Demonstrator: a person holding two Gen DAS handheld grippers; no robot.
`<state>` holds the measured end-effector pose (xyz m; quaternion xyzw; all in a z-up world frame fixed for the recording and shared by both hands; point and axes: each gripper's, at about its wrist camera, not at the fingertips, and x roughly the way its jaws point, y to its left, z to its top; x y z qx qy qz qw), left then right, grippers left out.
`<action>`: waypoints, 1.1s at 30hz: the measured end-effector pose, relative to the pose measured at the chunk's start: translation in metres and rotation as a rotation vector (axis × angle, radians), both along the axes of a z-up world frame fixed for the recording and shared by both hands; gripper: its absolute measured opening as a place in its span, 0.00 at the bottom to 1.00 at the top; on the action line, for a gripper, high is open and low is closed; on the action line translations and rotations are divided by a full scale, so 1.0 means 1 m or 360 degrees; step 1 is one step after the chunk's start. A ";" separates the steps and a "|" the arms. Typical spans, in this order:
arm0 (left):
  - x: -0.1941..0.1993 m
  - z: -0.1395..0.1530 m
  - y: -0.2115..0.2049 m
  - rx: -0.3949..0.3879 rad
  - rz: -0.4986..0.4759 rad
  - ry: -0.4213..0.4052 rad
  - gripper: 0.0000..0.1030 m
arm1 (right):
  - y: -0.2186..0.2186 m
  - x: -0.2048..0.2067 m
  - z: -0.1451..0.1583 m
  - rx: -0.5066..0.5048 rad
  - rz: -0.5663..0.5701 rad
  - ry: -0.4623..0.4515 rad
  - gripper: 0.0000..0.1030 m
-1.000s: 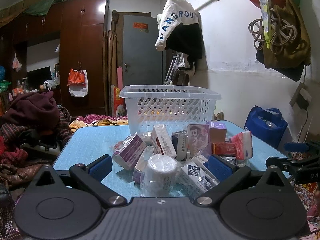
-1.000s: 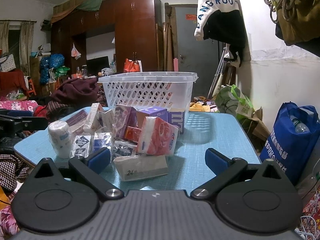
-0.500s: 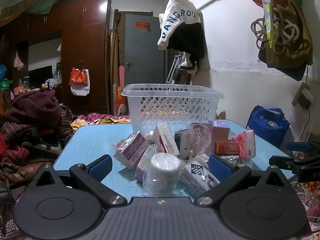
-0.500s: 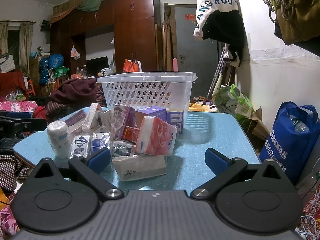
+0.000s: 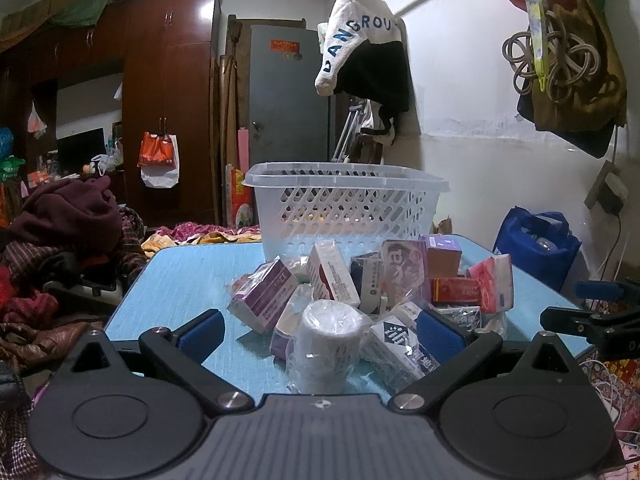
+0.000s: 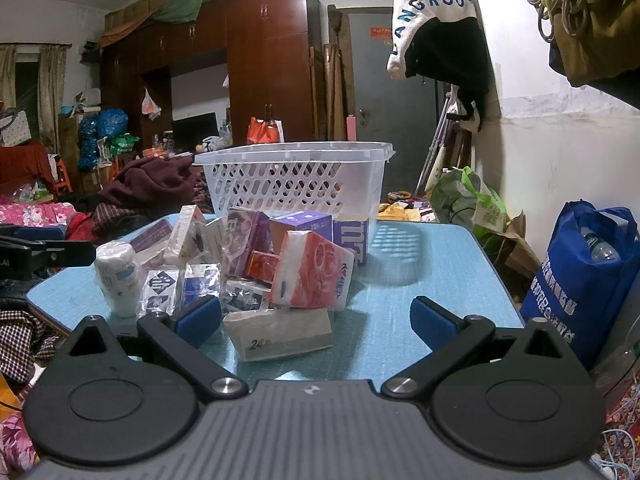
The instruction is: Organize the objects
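A pile of boxes and tissue packs lies on a blue table [image 5: 188,276] [image 6: 432,272] in front of a white slotted basket [image 5: 344,204] [image 6: 296,180]. My left gripper [image 5: 320,330] is open near the table's front edge, with a wrapped white roll [image 5: 326,344] just ahead between its fingers, untouched. My right gripper [image 6: 316,318] is open too, and a flat tissue pack marked 24 [image 6: 280,334] lies between its fingers. A red and white tissue pack [image 6: 312,276] leans behind it. The right gripper also shows at the left wrist view's right edge [image 5: 592,316].
A blue bag [image 6: 580,276] stands on the floor right of the table, by the white wall. Heaped dark red clothes [image 5: 68,216] lie to the left. A wardrobe [image 5: 168,100] and grey door [image 5: 288,120] stand behind. A jacket [image 5: 364,60] hangs on the wall above the basket.
Both views have shifted only slightly; the left gripper has edged a little closer to the pile. Both grippers stay open and no object has moved.
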<state>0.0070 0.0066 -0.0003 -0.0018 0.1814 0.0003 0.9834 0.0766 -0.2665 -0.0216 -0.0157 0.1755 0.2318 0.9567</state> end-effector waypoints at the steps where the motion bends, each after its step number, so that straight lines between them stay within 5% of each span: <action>1: 0.000 0.000 0.001 0.0002 0.0002 0.0001 1.00 | 0.000 0.000 0.000 0.0005 0.0002 0.0000 1.00; 16: 0.004 -0.010 0.008 0.0023 0.0021 0.0025 1.00 | 0.000 0.005 -0.006 0.0048 0.0040 0.0034 1.00; 25: 0.028 -0.043 0.022 -0.0050 -0.0077 0.0062 0.88 | 0.002 0.022 -0.007 0.0187 0.0043 -0.0003 0.99; 30: 0.033 -0.053 0.023 -0.0050 -0.0104 0.0040 0.86 | 0.016 0.035 -0.010 0.0144 0.0063 -0.0004 0.82; 33: 0.039 -0.054 0.025 -0.0085 -0.0109 0.0017 0.75 | 0.021 0.040 -0.015 0.0127 0.0074 0.0041 0.59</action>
